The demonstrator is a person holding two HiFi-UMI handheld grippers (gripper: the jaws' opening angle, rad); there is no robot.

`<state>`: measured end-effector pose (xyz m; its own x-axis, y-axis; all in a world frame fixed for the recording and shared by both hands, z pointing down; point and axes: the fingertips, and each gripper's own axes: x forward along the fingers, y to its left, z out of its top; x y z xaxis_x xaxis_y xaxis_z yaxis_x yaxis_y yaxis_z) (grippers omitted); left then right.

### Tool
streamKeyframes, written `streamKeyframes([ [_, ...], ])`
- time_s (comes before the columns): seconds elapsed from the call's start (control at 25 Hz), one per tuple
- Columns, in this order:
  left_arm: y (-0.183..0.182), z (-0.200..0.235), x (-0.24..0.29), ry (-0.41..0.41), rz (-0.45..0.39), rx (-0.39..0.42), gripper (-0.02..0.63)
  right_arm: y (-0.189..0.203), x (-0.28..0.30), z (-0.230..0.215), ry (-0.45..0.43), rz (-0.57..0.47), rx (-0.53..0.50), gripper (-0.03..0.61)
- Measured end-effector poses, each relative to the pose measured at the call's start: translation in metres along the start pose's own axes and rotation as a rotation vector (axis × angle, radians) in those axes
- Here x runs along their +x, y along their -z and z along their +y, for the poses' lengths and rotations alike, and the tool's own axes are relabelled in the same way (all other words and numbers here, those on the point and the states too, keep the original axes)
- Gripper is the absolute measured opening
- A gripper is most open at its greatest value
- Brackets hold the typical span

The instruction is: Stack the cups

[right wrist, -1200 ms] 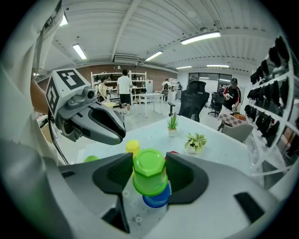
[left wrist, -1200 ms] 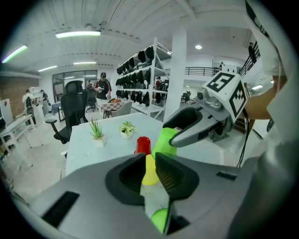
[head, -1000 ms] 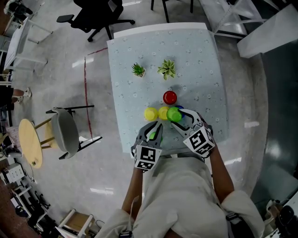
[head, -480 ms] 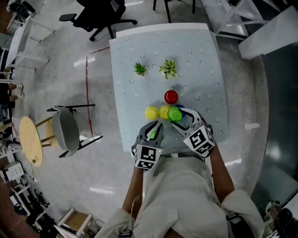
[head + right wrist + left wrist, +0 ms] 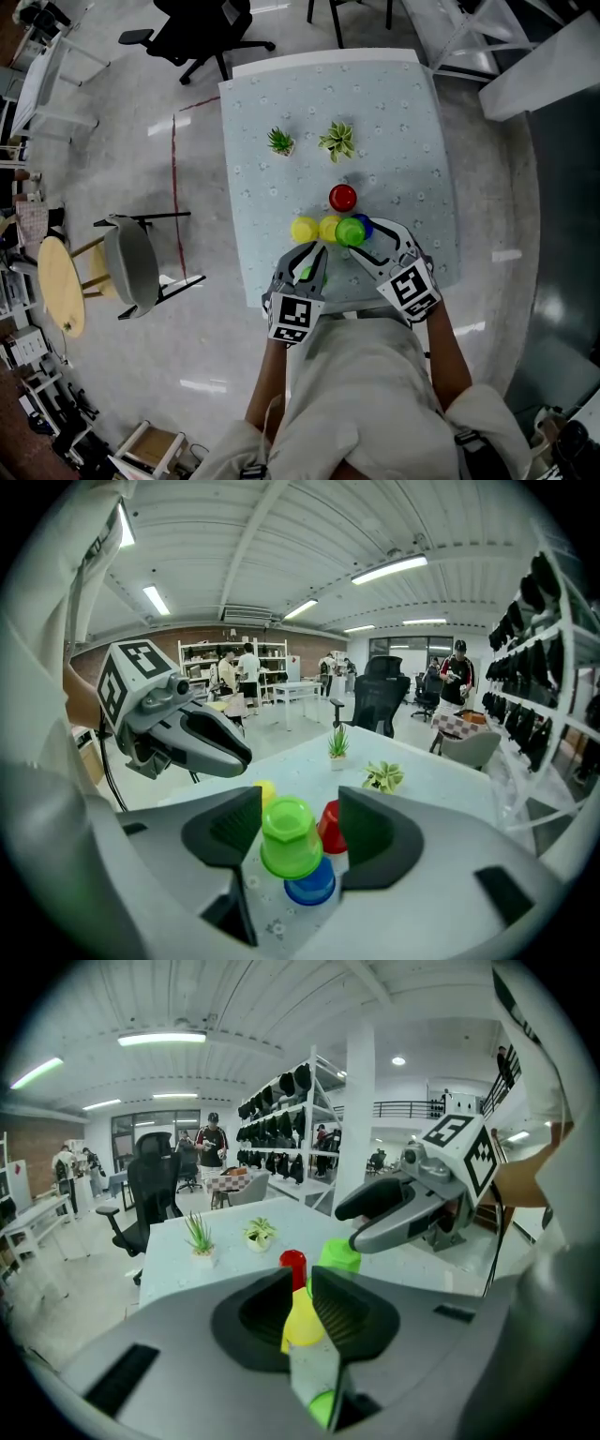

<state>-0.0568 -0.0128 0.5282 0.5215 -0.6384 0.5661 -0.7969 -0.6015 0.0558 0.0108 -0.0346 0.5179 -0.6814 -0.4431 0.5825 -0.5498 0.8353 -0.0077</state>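
From your head, the blue cup point(image 5: 365, 223) shows only as a sliver to the right of the green cup point(image 5: 350, 231) sitting over it. In the right gripper view the green cup also covers the blue cup's top and the left side of the red cup point(image 5: 332, 827). In the left gripper view, your left gripper point(image 5: 302, 1273), jaws together, hides both sides of a yellow cup point(image 5: 305, 1323). A green patch point(image 5: 322, 1408) low between those jaws can't be identified. The far people point(image 5: 214, 1143) are too small to make out.
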Motion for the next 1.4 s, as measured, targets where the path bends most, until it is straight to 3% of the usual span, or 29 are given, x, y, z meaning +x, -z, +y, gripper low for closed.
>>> streamKeyframes([
  [0.32,-0.028,0.014,0.007,0.018,-0.022,0.05,0.071,-0.011,-0.004,-0.012,0.022,-0.026,-0.001,0.244],
  [0.64,-0.05,0.025,0.033,0.106,0.003,0.146,0.072,-0.011,-0.004,-0.024,0.049,-0.032,0.03,0.238],
  [1.04,-0.039,0.022,0.09,0.233,0.095,0.247,0.15,0.001,-0.005,-0.042,0.093,-0.017,0.089,0.233],
  [1.4,-0.018,0.016,0.126,0.305,0.182,0.281,0.18,0.012,-0.005,-0.053,0.121,-0.002,0.14,0.233],
])
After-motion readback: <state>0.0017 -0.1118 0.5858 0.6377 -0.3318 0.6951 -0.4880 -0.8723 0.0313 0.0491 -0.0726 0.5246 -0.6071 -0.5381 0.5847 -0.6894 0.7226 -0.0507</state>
